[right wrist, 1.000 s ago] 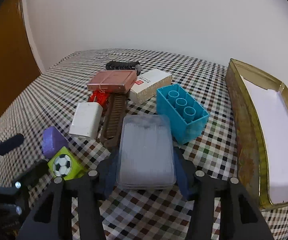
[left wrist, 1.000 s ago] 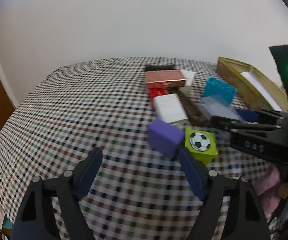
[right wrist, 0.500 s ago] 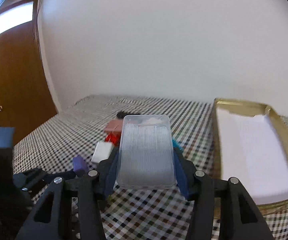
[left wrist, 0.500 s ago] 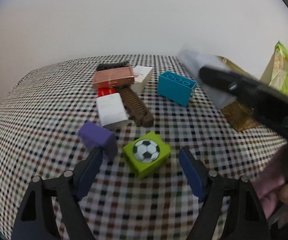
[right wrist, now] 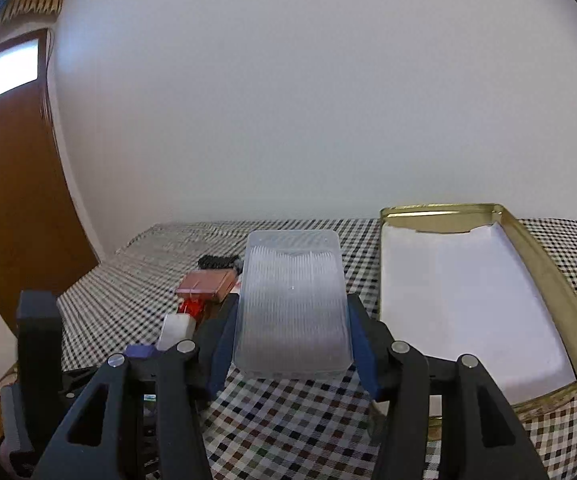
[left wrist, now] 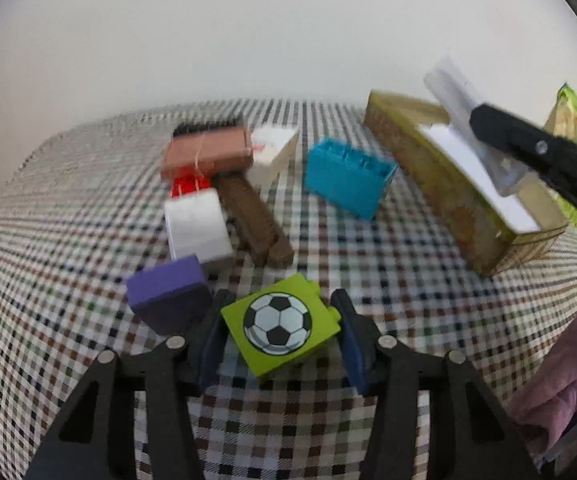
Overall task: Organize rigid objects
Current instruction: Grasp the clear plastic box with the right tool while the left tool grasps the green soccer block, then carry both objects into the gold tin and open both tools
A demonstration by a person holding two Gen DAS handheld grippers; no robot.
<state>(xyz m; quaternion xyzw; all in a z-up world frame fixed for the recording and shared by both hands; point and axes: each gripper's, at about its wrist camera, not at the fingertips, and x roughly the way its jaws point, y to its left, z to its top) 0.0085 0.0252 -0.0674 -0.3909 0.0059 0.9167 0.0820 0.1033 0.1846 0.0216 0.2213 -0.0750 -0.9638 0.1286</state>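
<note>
On checked tablecloth [left wrist: 408, 320], gold tin [right wrist: 560, 292] w/ white liner at right. Right gripper [right wrist: 291, 336] clamps clear plastic box [right wrist: 292, 308], held above cloth beside tin. Left gripper [left wrist: 276, 334] pinches green football block [left wrist: 278, 326], purple block [left wrist: 166, 292] just beside.

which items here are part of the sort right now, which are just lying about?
In play:
- clear plastic case clamped in right gripper
- gold tin, open
- green soccer-ball block between left gripper fingers

Just lying about:
- purple block
- white box
- brown comb
- teal brick
</note>
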